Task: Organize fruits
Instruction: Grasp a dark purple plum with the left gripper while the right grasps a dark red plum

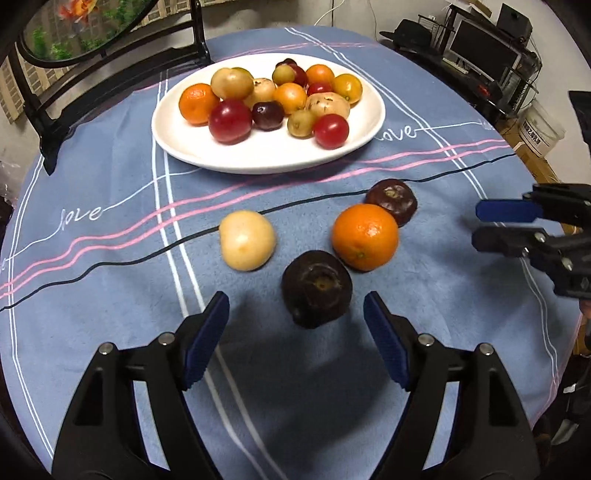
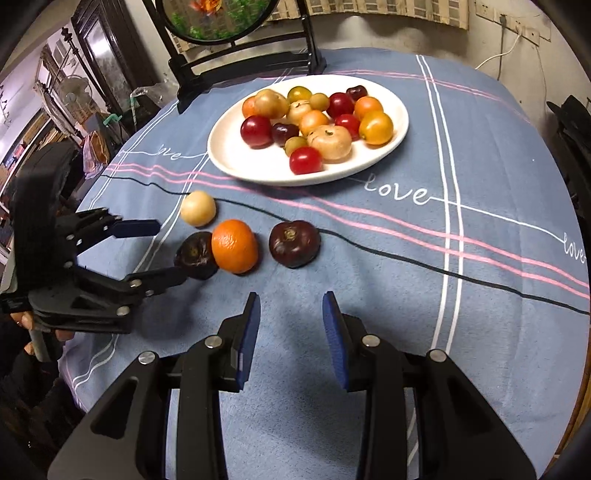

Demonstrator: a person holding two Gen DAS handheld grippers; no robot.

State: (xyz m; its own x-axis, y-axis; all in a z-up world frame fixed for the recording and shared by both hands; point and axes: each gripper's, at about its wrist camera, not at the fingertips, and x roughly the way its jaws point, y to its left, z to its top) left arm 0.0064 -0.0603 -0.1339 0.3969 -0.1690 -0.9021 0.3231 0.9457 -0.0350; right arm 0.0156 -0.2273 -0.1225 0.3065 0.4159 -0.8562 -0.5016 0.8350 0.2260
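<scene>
Four fruits lie loose on the blue tablecloth: a pale yellow one, an orange and two dark purple ones. My left gripper is open wide, and the nearer purple fruit sits just ahead of its blue pads, untouched. The right wrist view shows the left gripper reaching in from the left. My right gripper hovers over bare cloth with a narrow gap and nothing in it. It is right of the orange and of the other purple fruit.
A white plate heaped with several small red, orange, yellow and purple fruits stands behind the loose ones. A round glass on a black stand rises at the table's far edge. Shelves with a monitor and a white bucket lie beyond the right edge.
</scene>
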